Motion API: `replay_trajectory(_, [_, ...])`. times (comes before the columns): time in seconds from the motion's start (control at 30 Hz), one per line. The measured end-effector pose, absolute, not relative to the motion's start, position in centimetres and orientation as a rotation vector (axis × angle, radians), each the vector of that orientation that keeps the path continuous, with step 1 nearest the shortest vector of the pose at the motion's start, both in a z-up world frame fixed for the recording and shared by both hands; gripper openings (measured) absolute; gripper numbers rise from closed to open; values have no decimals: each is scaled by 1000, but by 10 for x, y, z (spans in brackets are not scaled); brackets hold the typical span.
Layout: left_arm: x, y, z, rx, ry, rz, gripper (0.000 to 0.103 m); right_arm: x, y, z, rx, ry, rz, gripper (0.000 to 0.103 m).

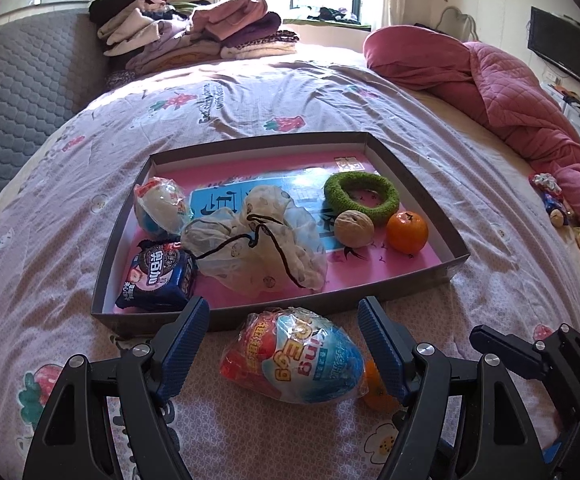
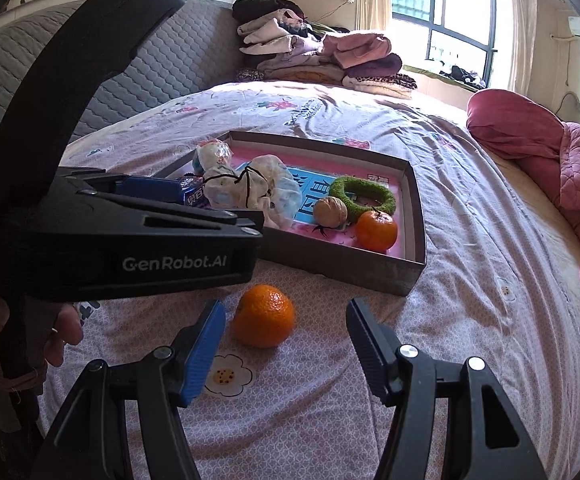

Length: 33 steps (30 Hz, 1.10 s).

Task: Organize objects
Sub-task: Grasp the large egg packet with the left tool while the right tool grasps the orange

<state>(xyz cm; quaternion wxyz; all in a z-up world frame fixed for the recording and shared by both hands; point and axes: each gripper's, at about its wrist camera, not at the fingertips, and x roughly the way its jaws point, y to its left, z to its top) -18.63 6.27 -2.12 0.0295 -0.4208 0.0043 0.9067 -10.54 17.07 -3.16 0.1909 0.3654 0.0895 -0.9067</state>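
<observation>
Both my claws are spread wide: left gripper (image 1: 283,312) straddles the toy egg (image 1: 294,358), right gripper (image 2: 285,312) faces the orange (image 2: 263,315).

My left tool (image 1: 283,320) – matt black plastic arms, blue ribbed pads, shiny metal pivot screws. Toy egg (image 1: 294,360) in glossy crinkled plastic wrap. Tray (image 1: 418,284) is matt grey cardboard, pink printed paper lining. Bed sheet (image 1: 249,100) is soft printed cloth, wrinkled. Tangerine (image 2: 263,316) has dimpled, slightly shiny peel; walnut (image 1: 354,228) rough and dull – green ring (image 1: 362,198) fuzzy.
</observation>
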Motion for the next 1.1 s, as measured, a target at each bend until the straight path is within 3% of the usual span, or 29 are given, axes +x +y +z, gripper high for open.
replay_trajectory(1.1, [-184, 28, -52, -1458, -76, 2762, 78, -131, 161, -59, 1109, 157, -2483, 62])
